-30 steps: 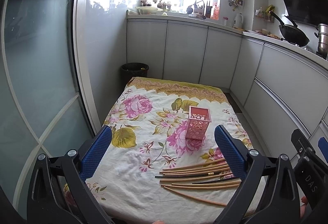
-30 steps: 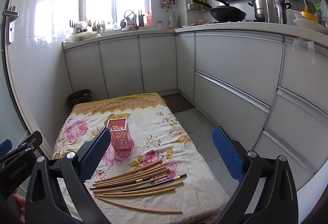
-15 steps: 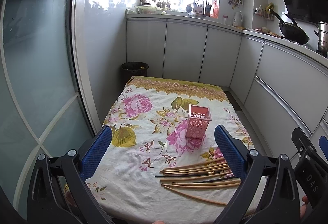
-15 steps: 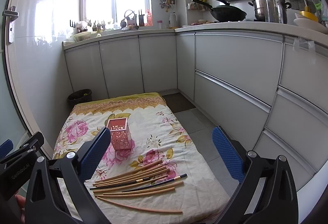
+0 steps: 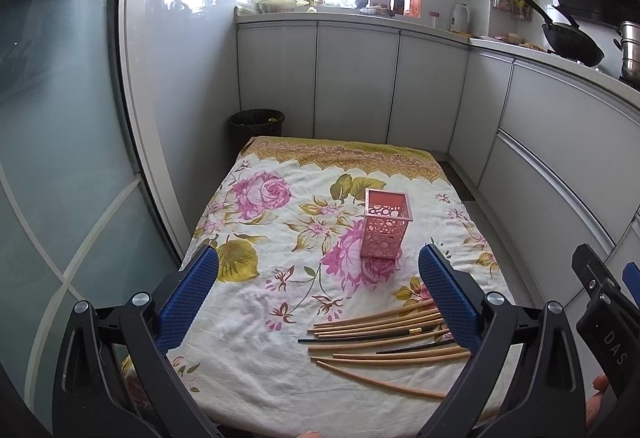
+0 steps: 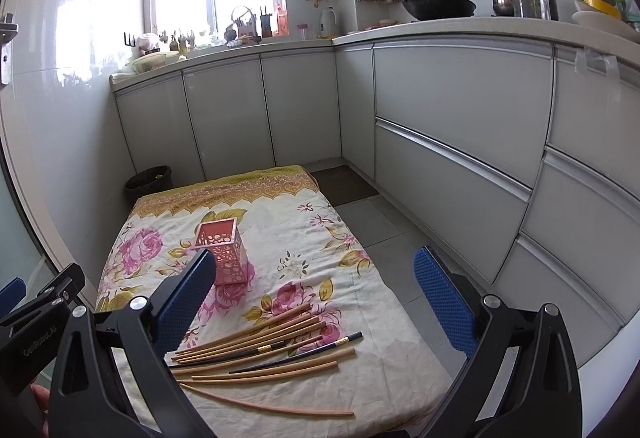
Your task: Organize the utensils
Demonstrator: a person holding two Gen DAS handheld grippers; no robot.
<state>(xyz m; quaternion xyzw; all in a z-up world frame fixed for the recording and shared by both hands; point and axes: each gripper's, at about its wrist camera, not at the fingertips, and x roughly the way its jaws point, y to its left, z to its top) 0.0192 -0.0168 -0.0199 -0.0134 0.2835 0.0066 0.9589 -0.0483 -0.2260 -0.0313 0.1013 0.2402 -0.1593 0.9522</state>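
A pink perforated square holder (image 5: 385, 222) (image 6: 223, 252) stands upright on the floral cloth. Several wooden chopsticks (image 5: 384, 342) (image 6: 264, 346) and two dark ones lie loose near the cloth's front edge, right of centre in the left wrist view. My left gripper (image 5: 318, 292) hovers open above the near part of the cloth, nothing between its blue pads. My right gripper (image 6: 314, 292) is also open and empty, held over the chopsticks; its left pad (image 6: 188, 296) overlaps the holder's lower corner in view.
The cloth covers a low table (image 5: 280, 390) in a narrow kitchen. A black bin (image 5: 257, 121) stands beyond its far left corner. White cabinets (image 6: 448, 141) run along the back and right. A glass door (image 5: 60, 157) is on the left.
Both grippers stay open. The left wrist view has shifted slightly upward and back; the right view is almost the same. Holder and chopsticks have not moved.
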